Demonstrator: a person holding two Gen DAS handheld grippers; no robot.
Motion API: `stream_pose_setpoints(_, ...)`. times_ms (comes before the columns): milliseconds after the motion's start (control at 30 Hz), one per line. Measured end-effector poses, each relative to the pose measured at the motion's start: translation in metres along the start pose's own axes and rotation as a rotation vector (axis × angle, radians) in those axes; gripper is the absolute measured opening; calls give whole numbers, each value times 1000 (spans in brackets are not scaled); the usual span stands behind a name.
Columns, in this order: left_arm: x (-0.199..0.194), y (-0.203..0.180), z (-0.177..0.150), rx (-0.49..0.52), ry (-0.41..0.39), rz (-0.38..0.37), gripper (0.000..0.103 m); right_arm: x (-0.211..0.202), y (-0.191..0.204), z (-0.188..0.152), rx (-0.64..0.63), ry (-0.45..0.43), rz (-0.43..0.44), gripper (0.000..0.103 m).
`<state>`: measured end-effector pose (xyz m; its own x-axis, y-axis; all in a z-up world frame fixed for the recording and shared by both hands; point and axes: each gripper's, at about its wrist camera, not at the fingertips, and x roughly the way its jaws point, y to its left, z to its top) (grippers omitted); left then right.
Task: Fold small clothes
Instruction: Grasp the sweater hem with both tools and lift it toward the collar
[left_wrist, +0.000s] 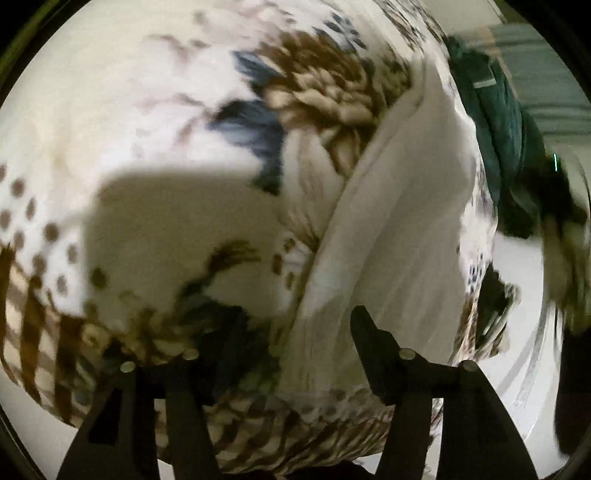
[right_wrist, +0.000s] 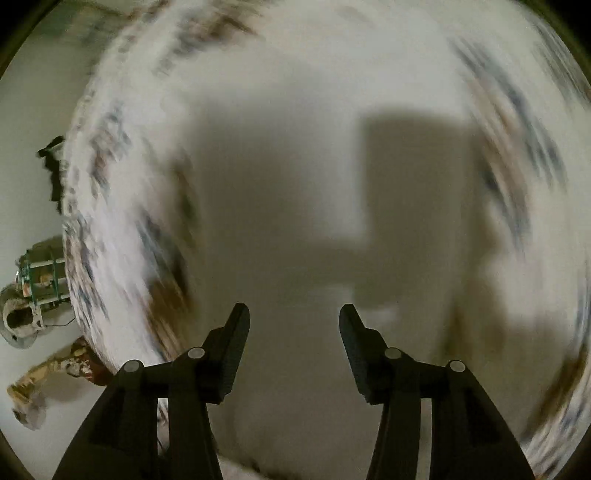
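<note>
A white cloth (left_wrist: 399, 206), folded into a long strip, lies slanted across a floral bedspread (left_wrist: 147, 110) in the left wrist view. My left gripper (left_wrist: 299, 325) hangs just above the strip's near end. Its jaws stand apart, with the cloth's end below the gap and no pad pressing on it. The left finger is hard to tell from the dark pattern under it. In the blurred right wrist view my right gripper (right_wrist: 293, 317) is open over a pale, shadowed patch of the bedspread (right_wrist: 295, 110), with nothing between its fingers.
A dark green garment (left_wrist: 495, 122) lies bunched at the bedspread's far right edge, with something black (left_wrist: 495, 291) lower down the same edge. Pale floor (right_wrist: 33, 110) lies beyond the bed's left edge, with a small green-framed device (right_wrist: 40, 273) and a brown patterned thing (right_wrist: 44, 373) on it.
</note>
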<state>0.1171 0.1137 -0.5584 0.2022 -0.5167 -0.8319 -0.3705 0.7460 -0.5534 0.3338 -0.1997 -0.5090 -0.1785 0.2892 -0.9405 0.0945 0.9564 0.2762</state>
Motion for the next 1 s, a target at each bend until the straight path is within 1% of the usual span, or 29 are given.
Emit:
stream_pose_setpoints(33,3,-4,0,15,4,14,56,11,-22,-30,45,32,7,53)
stream_pose_setpoints(67,5,-8,0,30,11,21,56,26,-45,-65,117,77,17,53)
stream_pose_setpoints(100,7,-10,0,42,16,25,56,39,-60,-89,173,111,38,53)
stream_pose_setpoints(133,10,-14,1,55,18,45,56,58,-79,-121,245,151,90,53)
stream_pose_setpoints(167,12,-17,1,64,21,56,56,70,-88,-137,282,169,118,53)
stream_pose_setpoints(200,14,-18,1,73,23,69,56,80,-95,-152,311,175,153,49)
stream_pose_setpoints(233,16,-20,1,84,25,87,56,88,-99,-166,328,155,195,39)
stream_pose_setpoints(267,19,-23,1,99,28,108,56,91,-103,-178,337,120,206,6)
stream_pose_setpoints(300,19,-25,0,108,28,121,56,89,-106,-187,345,74,208,7)
stream_pose_setpoints(367,21,-29,-1,128,31,148,56,82,-109,-206,346,1,173,6)
stream_pose_setpoints(433,23,-31,-3,146,36,171,56,75,-110,-217,347,-27,170,5)
stream_pose_setpoints(533,28,-37,-4,173,43,202,56,67,-101,-230,299,-52,150,5)
stream_pose_setpoints(600,30,-38,-4,181,35,209,50,66,-93,-233,247,-50,124,4)
stream_pose_setpoints(633,30,-39,-5,194,26,220,38,63,-92,-230,240,-45,122,4)
stream_pose_setpoints(667,30,-40,-6,198,28,215,6,67,-93,-235,236,-42,115,4)
stream_pose_setpoints(700,30,-40,-6,196,27,211,7,71,-95,-239,236,-37,110,4)
stream_pose_setpoints(800,20,-46,-10,188,-21,219,6,75,-108,-237,232,-26,112,2)
stream_pose_setpoints(867,10,-42,-12,157,-58,206,6,75,-107,-241,225,-20,125,2)
stream_pose_setpoints(900,8,-39,-13,144,-64,199,6,77,-106,-244,216,-14,121,2)
stream_pose_setpoints(933,11,-33,-14,132,-53,196,6,78,-108,-246,217,-13,117,2)
stream_pose_setpoints(1000,17,-29,-15,132,-40,216,7,87,-106,-244,203,4,119,2)
